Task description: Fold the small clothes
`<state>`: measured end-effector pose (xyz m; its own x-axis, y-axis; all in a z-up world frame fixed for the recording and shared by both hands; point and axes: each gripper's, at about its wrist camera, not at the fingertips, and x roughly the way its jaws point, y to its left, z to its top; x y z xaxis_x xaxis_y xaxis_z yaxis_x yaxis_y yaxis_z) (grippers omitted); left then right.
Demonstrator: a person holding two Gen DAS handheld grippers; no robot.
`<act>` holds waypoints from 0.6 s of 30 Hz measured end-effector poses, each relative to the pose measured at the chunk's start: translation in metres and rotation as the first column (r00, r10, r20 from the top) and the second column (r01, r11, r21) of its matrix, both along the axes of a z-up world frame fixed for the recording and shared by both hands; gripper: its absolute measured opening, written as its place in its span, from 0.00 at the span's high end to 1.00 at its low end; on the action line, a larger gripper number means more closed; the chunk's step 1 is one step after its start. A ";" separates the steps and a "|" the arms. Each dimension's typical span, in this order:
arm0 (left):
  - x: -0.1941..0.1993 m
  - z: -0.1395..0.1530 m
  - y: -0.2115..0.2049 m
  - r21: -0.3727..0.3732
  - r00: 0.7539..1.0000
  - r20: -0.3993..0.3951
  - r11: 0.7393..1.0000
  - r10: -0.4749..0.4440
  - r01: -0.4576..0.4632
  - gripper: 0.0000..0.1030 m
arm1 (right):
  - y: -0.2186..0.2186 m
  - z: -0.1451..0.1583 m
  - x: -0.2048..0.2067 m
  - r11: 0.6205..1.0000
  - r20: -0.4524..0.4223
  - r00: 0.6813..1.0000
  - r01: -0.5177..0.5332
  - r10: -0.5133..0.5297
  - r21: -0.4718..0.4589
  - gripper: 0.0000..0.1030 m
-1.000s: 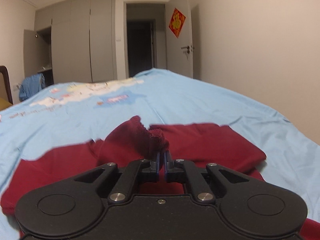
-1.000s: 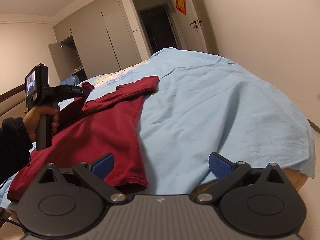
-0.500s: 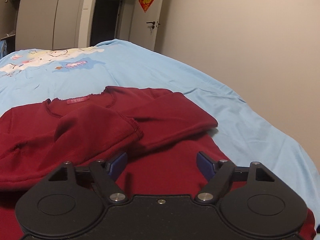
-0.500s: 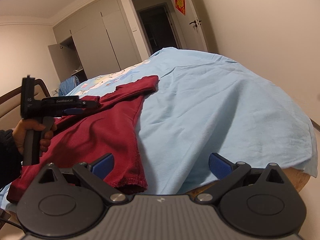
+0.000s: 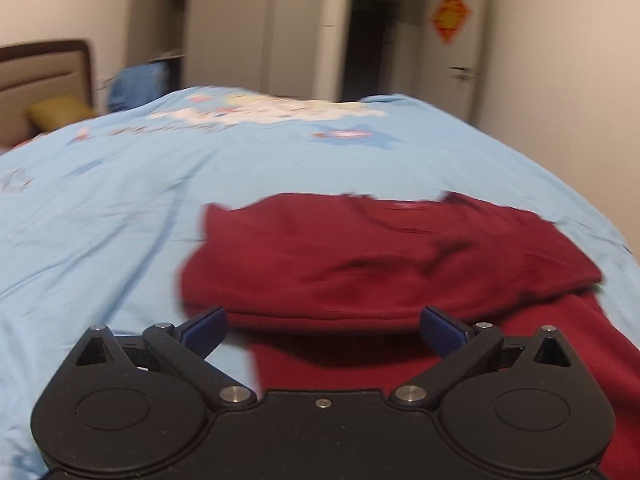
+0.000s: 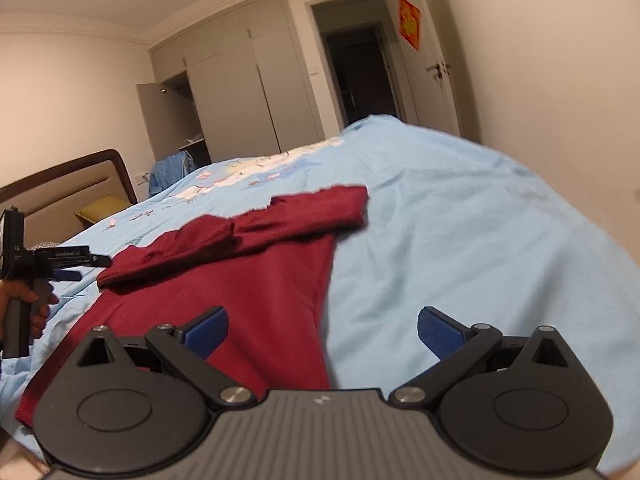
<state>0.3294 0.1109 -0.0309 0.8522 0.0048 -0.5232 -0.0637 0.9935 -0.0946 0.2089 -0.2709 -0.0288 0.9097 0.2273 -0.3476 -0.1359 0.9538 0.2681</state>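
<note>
- Change: a second ago the left claw was clenched on a sleeve cuff of the red shirt; now it is released, nothing gripped, jaws spread wide.
- The sleeve is now seen laid across the shirt's chest, so the first sleeve fold is judged done. The left-wrist view is motion-blurred, and the left claw is seen pulled off the shirt's left edge in the right-wrist view.
- Right claw: released, empty, same as before; nothing has been gripped by it.
- Shirt location: flat on the light blue bed cover, collar end toward the far side of the bed, hem toward the near edge.
- Relative to the shirt: the right claw is held at the hem end, over the shirt's right side seam; the left claw is beside the shirt's left shoulder, apart from it.
- Judged next: body fold from the hem.
</note>
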 end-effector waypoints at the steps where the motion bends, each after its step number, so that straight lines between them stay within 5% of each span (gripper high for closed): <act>1: 0.001 -0.001 0.014 -0.014 0.999 -0.005 0.999 0.036 -0.036 0.01 | 0.003 0.006 0.006 1.000 0.019 1.000 0.000 0.001 -0.012 0.00; 7: 0.014 -0.010 0.071 -0.070 0.991 -0.031 0.989 0.129 -0.131 0.01 | 0.025 0.029 0.057 0.991 0.022 0.992 -0.124 0.123 0.057 0.00; 13: 0.011 -0.026 0.071 0.047 0.999 -0.039 0.999 0.023 -0.021 0.01 | 0.078 0.036 0.128 0.949 -0.008 0.953 -0.302 0.304 0.088 0.07; 18: 0.001 -0.039 0.066 0.125 1.000 -0.027 0.992 -0.011 0.014 0.01 | 0.117 0.029 0.188 0.938 -0.104 0.940 -0.307 0.325 0.158 0.18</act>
